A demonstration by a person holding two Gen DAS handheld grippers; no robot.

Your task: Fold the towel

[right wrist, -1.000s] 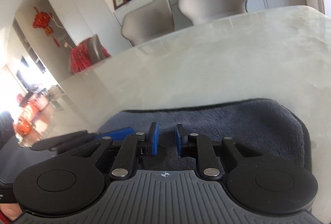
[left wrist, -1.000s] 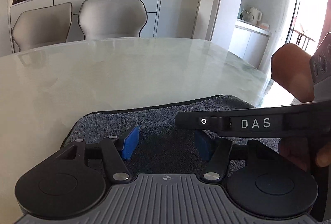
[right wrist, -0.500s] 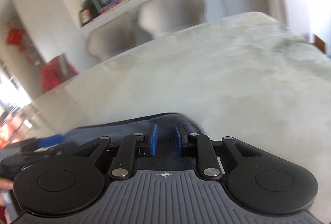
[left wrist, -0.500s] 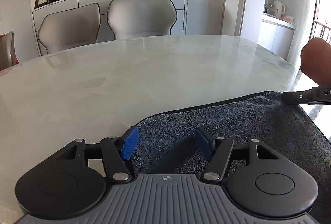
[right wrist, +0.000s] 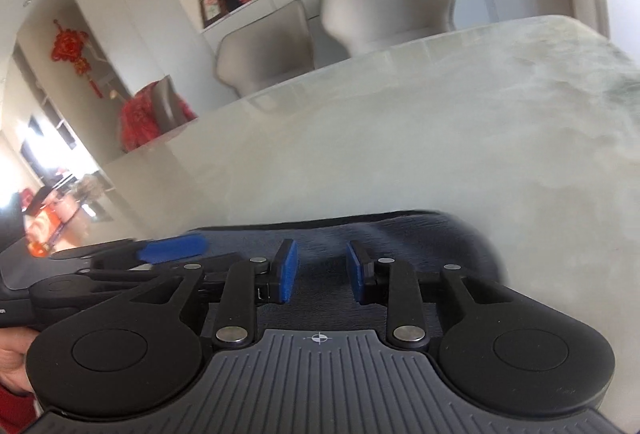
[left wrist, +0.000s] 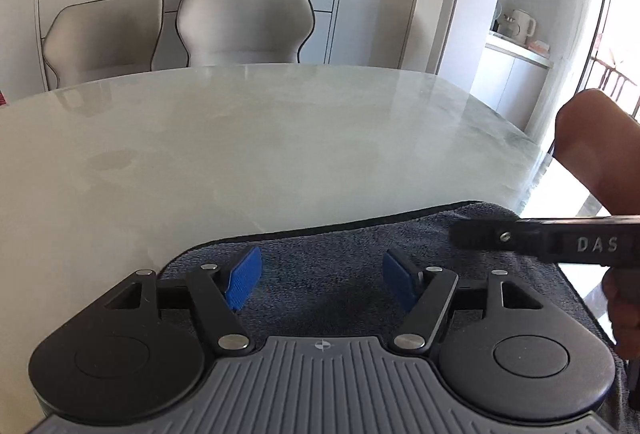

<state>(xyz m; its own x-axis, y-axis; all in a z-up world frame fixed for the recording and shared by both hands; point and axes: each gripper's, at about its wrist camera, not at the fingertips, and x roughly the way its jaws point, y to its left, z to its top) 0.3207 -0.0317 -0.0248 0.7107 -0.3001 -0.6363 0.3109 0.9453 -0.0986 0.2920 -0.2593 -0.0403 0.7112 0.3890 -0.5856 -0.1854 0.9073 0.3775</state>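
Left wrist view: my left hand-held gripper (left wrist: 320, 280) hung over the dark grey towel (left wrist: 328, 254) at the worktop's (left wrist: 240, 137) near edge, jaws opening, nothing gripped. Right hand-held gripper (left wrist: 560, 242) reached over the towel's right end.

Right wrist view: right hand-held gripper (right wrist: 319, 270) also opening, pads clear of the towel (right wrist: 400, 234) below; left hand-held gripper (right wrist: 160, 252) beside it.

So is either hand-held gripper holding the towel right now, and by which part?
Neither. Both the left hand-held gripper and the right hand-held gripper are opening over the grey towel, with nothing pinched between their pads.
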